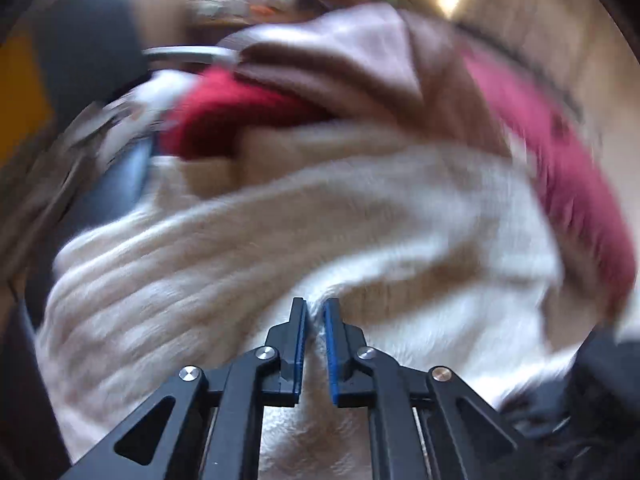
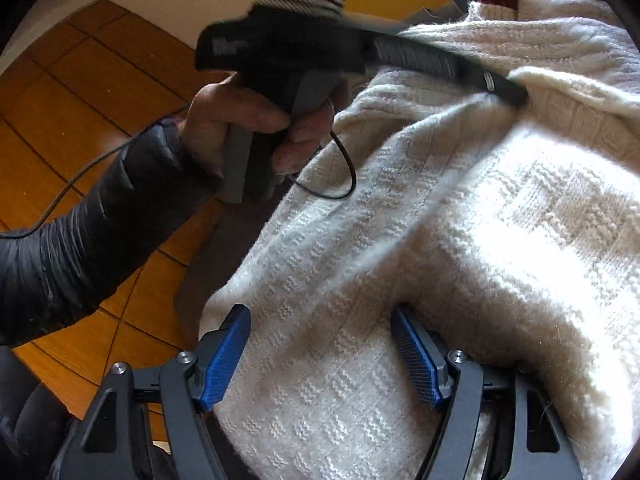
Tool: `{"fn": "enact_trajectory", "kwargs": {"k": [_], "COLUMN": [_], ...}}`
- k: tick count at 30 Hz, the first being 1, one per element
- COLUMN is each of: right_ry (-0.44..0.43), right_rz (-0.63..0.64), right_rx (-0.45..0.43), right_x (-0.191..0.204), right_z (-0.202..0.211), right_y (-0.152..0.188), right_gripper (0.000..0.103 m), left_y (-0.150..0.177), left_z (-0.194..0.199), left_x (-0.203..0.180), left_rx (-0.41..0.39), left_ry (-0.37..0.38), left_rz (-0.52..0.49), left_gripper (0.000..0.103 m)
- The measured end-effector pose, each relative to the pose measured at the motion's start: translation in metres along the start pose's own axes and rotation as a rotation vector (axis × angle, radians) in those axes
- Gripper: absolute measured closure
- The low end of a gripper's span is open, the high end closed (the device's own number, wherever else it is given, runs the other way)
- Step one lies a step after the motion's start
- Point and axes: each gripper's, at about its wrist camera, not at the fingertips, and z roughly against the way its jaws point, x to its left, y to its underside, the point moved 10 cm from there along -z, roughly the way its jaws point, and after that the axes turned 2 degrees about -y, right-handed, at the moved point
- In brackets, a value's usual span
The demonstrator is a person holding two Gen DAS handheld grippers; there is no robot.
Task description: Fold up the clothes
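1. We are looking at a thick cream-white cable-knit sweater [image 2: 460, 216], which is filling the right wrist view from about twelve o'clock round to six o'clock, heaped in soft folds.
2. Our left gripper [image 1: 315, 312] is sitting with its blue-padded jaws drawn nearly together, pinching a small ridge of the sweater's wool between them; the left wrist view is smeared with blur, so the pinch seems real but we are reading it with some caution.
3. In the right wrist view that same left gripper [image 2: 516, 94] is lying at about two o'clock, its dark tip buried in a fold of the knit.
4. A hand [image 2: 240, 124] in a black puffy sleeve [image 2: 80, 240] is gripping its handle at about ten o'clock, with a thin black cable [image 2: 344, 168] looping below.
5. Our right gripper [image 2: 320, 354] is standing wide open at six o'clock, the sweater's lower edge lying between its blue pads [image 2: 226, 356] without being squeezed.
6. A red knitted garment [image 1: 224, 116] is lying beyond the sweater at about eleven o'clock in the left wrist view, beside a brown cloth [image 1: 340, 64].
7. A wooden parquet floor [image 2: 80, 92] is showing at nine o'clock.
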Motion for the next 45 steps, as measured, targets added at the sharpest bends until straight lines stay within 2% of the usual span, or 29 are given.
{"fn": "enact_trajectory", "kwargs": {"k": [2,4,5,6,9,10,12,15,19,24,30,33,35,36,37,41,43,45], "right_ry": [0.006,0.014,0.019,0.025,0.042,0.046,0.052,0.064,0.059,0.031,0.018,0.018,0.016,0.017,0.019,0.031,0.038,0.046], "right_rz": [0.005,0.003,0.003,0.002,-0.002,-0.001,-0.006,-0.009,-0.001,0.004,0.02,0.028,0.027,0.027,0.028,0.032,0.034,0.039], "right_rx": [-0.002,0.0,0.0,0.0,0.002,0.002,0.002,0.0,-0.007,-0.005,-0.01,-0.01,-0.01,-0.011,-0.012,-0.016,-0.016,-0.015], "right_x": [0.001,0.001,0.0,0.0,0.0,0.0,0.0,-0.001,-0.005,-0.006,-0.004,-0.001,0.0,0.001,0.001,0.003,0.004,0.004], "right_z": [-0.003,-0.003,-0.003,-0.003,-0.004,-0.004,-0.004,-0.005,-0.001,0.0,0.003,-0.011,-0.01,-0.011,-0.011,-0.009,-0.009,-0.01], "right_y": [0.001,0.001,0.001,0.0,0.0,0.0,0.0,-0.001,0.001,-0.001,-0.001,0.007,0.008,0.008,0.007,0.006,0.006,0.006], "right_gripper": [0.029,0.029,0.029,0.029,0.029,0.029,0.028,0.028,0.028,0.028,0.028,0.028,0.029,0.028,0.028,0.028,0.028,0.028], "left_y": [-0.003,-0.001,0.003,0.014,0.024,0.024,0.022,0.027,0.025,0.017,0.002,0.019,0.021,0.022,0.017,-0.006,-0.013,-0.004], "left_z": [0.029,0.068,0.087,0.106,0.133,0.134,0.122,0.095,0.039,0.005,-0.009,-0.022,-0.025,-0.026,-0.02,0.009,0.05,0.097], "left_x": [0.021,0.058,0.078,0.103,0.108,0.095,0.058,0.017,-0.021,-0.025,-0.007,-0.02,-0.016,-0.014,-0.008,0.022,0.052,0.09], "left_rx": [-0.11,-0.246,-0.309,-0.355,-0.325,-0.288,-0.211,-0.107,0.007,0.079,0.079,0.15,0.148,0.147,0.107,-0.055,-0.199,-0.333], "left_ry": [0.029,0.065,0.067,0.038,-0.048,-0.073,-0.081,-0.14,-0.144,-0.109,-0.021,0.014,-0.061,-0.099,-0.102,-0.105,-0.044,-0.031], "left_rz": [0.153,0.365,0.457,0.546,0.448,0.363,0.189,-0.045,-0.249,-0.298,-0.187,-0.252,-0.284,-0.3,-0.235,0.04,0.272,0.473], "left_gripper": [0.103,0.103,0.103,0.103,0.103,0.095,0.083,0.08,0.075,0.074,0.074,0.075,0.075,0.085,0.096,0.098,0.098,0.098]}}
